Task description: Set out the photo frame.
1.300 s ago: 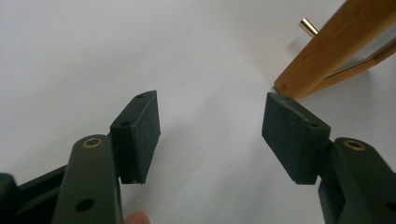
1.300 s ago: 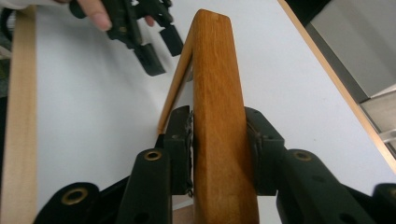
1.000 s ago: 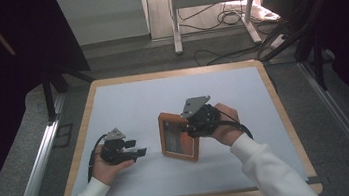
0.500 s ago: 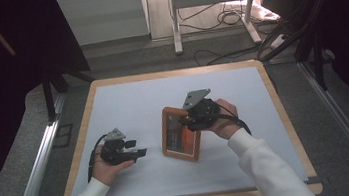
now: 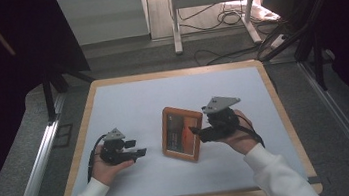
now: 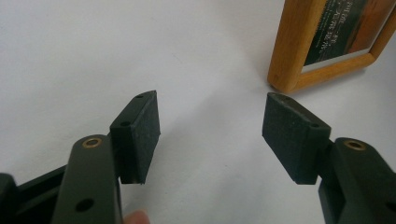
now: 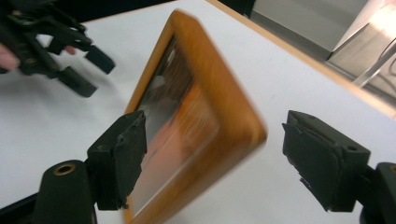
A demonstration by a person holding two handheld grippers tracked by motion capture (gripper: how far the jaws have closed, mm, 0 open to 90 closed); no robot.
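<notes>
**Item: framed picture, just released on the table**

Change since a second ago: the right gripper [image 5: 198,131] has drawn back towards the table's right side, and its jaws have just been opening; the picture frame [image 5: 183,133] has turned slightly on the white table [image 5: 128,103].

Location: the frame is at mid-table, leaning, its lower edge on the surface. In the right gripper view its blurred edge lies between the spread pads, neither pressing on it.

Left gripper [image 5: 140,153]: jaws spread wide, nothing between them, resting near the frame's left side, apart from it.

Handling, by judgement: stiff wooden border, light, glazed front probably fragile and slippery. Grip across the wooden border at a side edge or corner, not on the pane.
</notes>
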